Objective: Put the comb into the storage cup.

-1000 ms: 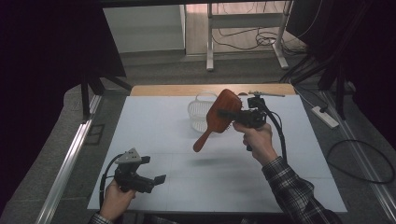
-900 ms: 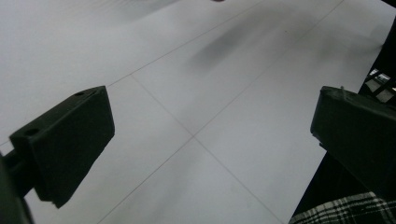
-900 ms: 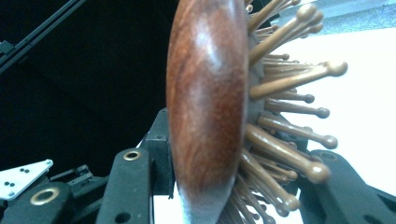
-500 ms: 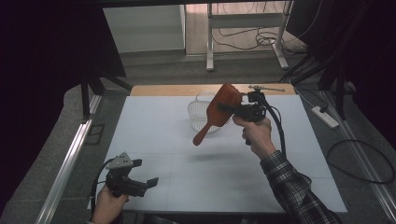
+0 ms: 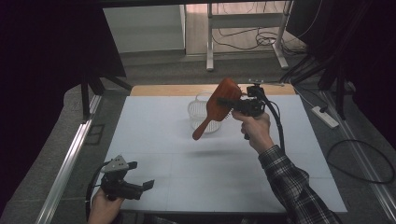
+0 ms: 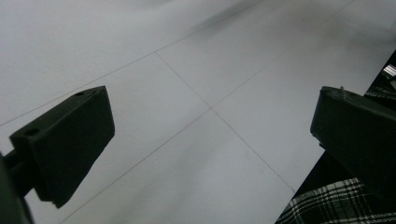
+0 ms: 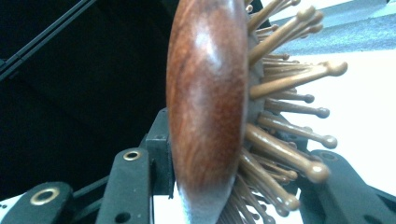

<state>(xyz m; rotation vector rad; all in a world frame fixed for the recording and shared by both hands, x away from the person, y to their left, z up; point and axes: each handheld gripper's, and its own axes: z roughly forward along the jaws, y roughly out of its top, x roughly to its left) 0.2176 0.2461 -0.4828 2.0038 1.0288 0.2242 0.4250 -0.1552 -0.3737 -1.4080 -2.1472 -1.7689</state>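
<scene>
**Brush goes up, close to the basket**

The right gripper (image 5: pixel 236 103) holds a brown wood brush (image 5: pixel 219 103). A second ago the brush hung a bit lower and more to the near side. Now it sits higher and a little closer to the far edge of the desk (image 5: pixel 154 135). It has not moved far. The left gripper (image 5: pixel 140 186) has moved too. It has slid back to the near left corner of the desk, out of the way.

The right jaws pinch the head of the brush. In the right gripper view one jaw presses the smooth wood back (image 7: pixel 205 93) and the other sits in among the pins (image 7: pixel 285 107). The brush is up in the air. Its head points up and its handle (image 5: pixel 201 129) slants down to the left.

The left jaws are spread wide with nothing between them. In the left gripper view only the bare white desk (image 6: pixel 187 70) lies under them.

I think the brush is meant to go into the white basket (image 5: pixel 198 109). The basket stands on the far part of the desk, just behind the brush. The handle hangs in front of it. So the job looks about half done: the brush is picked up, but it is not in yet.

Nothing else lies on the desk. The basket rim could catch the long handle if the brush comes down at this slant.
</scene>
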